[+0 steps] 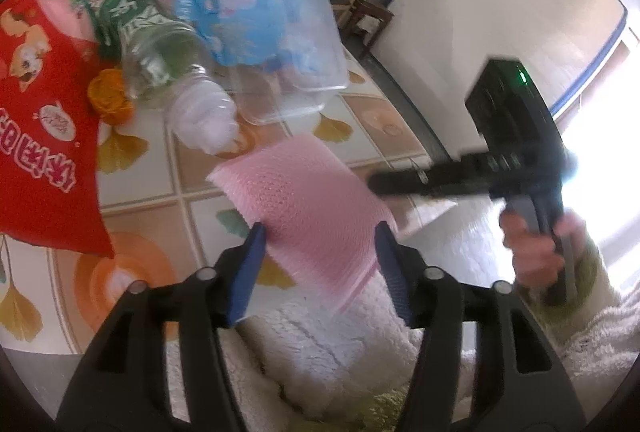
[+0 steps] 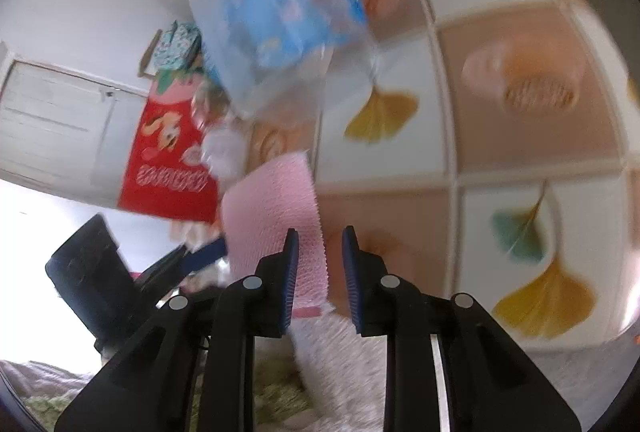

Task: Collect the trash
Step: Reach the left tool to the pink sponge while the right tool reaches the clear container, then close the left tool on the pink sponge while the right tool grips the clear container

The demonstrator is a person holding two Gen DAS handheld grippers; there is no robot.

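**A:** What is nearest?

**B:** The left hand-held gripper [image 1: 320,232], seen from its own camera. Its two blue pads stand fairly wide apart, and each meets an edge of a pink foam sheet [image 1: 304,192]. It appears to be clamped across the sheet's width. Below it is a fluffy white garment [image 1: 352,332].

**A:** And the other one?

**B:** The right hand-held gripper [image 2: 318,236] comes in from the right, held in a person's hand [image 1: 536,252]. Its pads are close together but not closed. The near edge of the pink sheet sits between them, against the left pad, with a gap to the right pad. Both views are blurred, so finer contact is hard to judge.

**A:** Where is the sheet in the scene?

**B:** At the near edge of the tabletop [image 1: 192,184], tilted up and partly hanging past that edge. The tabletop has a tile pattern with yellow fan-shaped leaves.

**A:** What lies farther off?

**B:** Just beyond the sheet, a clear plastic bottle [image 1: 160,52] with a green label lies on its side, with its neck towards the sheet. To its left are a small orange object [image 1: 108,96] and, at the far left, a red bag [image 1: 44,136] printed with a cartoon animal. To the right of the bottle, a clear plastic box [image 1: 304,64] lies tilted against it, with a blue wrapper [image 1: 240,20] showing through its wall. Farthest away, on the right, stands a large white panel [image 1: 500,32] with blue edging.
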